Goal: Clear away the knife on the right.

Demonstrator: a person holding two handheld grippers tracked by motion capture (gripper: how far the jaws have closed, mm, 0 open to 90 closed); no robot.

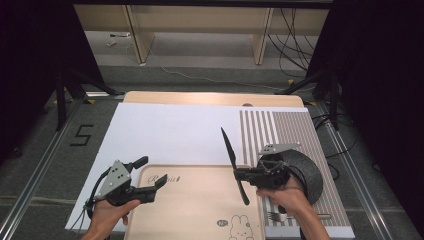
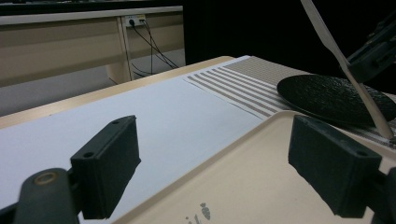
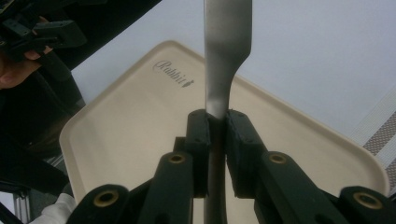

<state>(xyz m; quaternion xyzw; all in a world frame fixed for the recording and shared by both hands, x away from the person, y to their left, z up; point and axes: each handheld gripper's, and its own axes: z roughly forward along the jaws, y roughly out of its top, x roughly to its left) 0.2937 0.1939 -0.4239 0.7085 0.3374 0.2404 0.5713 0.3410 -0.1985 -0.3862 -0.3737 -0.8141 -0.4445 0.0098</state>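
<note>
Clamping a slim silver table knife (image 1: pixel 234 165), the right gripper (image 1: pixel 240 175) holds it over the beige plastic tray (image 1: pixel 200 210). The left gripper (image 1: pixel 155 175) rests at the tray's left edge with jaws apart, gripping nothing.

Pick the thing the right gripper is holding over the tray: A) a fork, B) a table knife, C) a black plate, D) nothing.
B: the right gripper has its jaws clamped on a table knife, whose metal blade reaches out over the beige tray.
</note>
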